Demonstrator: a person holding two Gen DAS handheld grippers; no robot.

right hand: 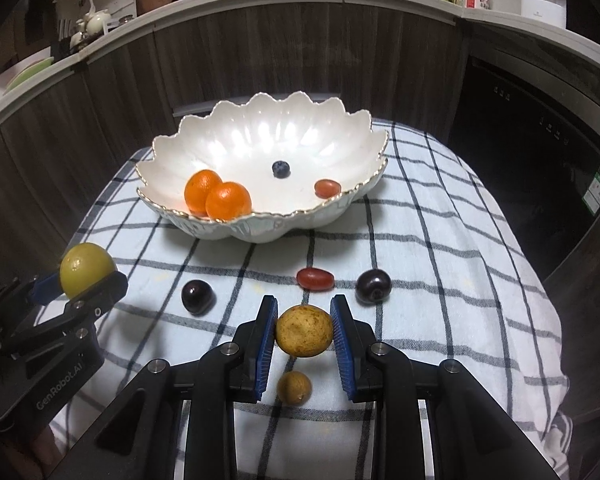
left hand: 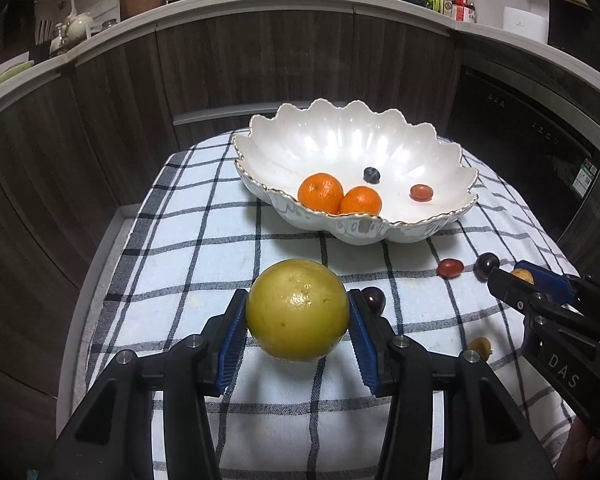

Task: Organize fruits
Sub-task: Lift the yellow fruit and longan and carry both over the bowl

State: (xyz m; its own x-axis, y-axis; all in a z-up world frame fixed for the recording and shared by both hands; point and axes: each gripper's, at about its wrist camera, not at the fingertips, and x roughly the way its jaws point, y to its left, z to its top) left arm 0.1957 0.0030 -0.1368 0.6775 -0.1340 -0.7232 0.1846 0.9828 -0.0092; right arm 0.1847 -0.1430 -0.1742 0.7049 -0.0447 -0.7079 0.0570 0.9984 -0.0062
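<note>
Both tools are clamping fruit for carrying to the bowl [right hand: 260, 148] at twelve o'clock: the left gripper [left hand: 298, 312] is squeezing the yellow citrus [left hand: 297, 309], the right gripper [right hand: 305, 330] the small brown fruit [right hand: 304, 331].

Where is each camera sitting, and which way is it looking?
Left wrist view: sits on the left gripper, looking forward along its fingers, which clamp a yellow-green fruit, toward the white scalloped bowl; the right gripper shows at the right edge.
Right wrist view: sits on the right gripper, looking forward past a small brownish-yellow fruit it grips, toward the bowl; the left gripper shows at left.
Both share the bowl, two oranges and the checked cloth.
</note>
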